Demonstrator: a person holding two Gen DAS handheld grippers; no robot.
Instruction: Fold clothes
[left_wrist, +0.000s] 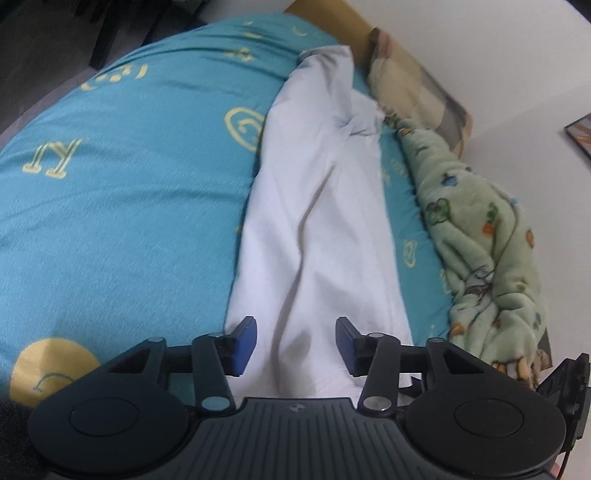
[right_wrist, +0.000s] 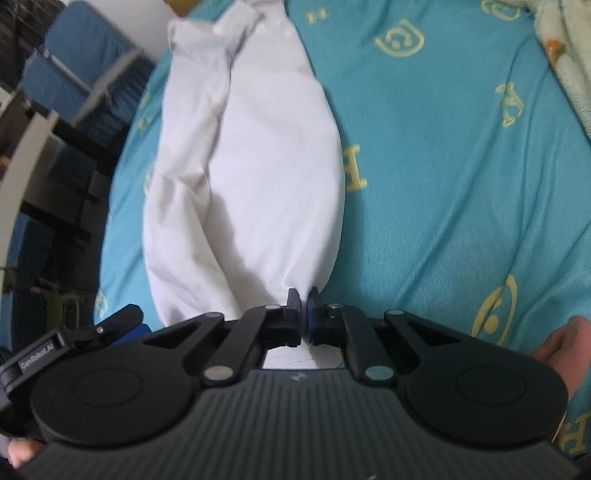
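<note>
We found the white garment (left_wrist: 317, 206) lying long and narrow on a teal bedsheet (left_wrist: 129, 206) printed with yellow letters and bear faces. Through the left wrist view the cloth ran away from us toward the far end of the bed, creased down its middle, its far end bunched beside a tan pillow (left_wrist: 410, 88). A pale green fleece blanket (left_wrist: 487, 251) with small animal prints lay crumpled along the sheet's right edge, just beside the garment.

The left gripper (left_wrist: 295, 343) stood with its blue pads spread apart over the near end of the cloth; we saw no pad pressing the fabric, only the cloth lying between them.

The right gripper (right_wrist: 303, 310) had its pads pressed together on the near corner of the same garment (right_wrist: 251, 177), the fabric drawn to a point at the pinch. In that view the other gripper's black body showed at lower left, and a hand (right_wrist: 565, 354) at the right edge
</note>
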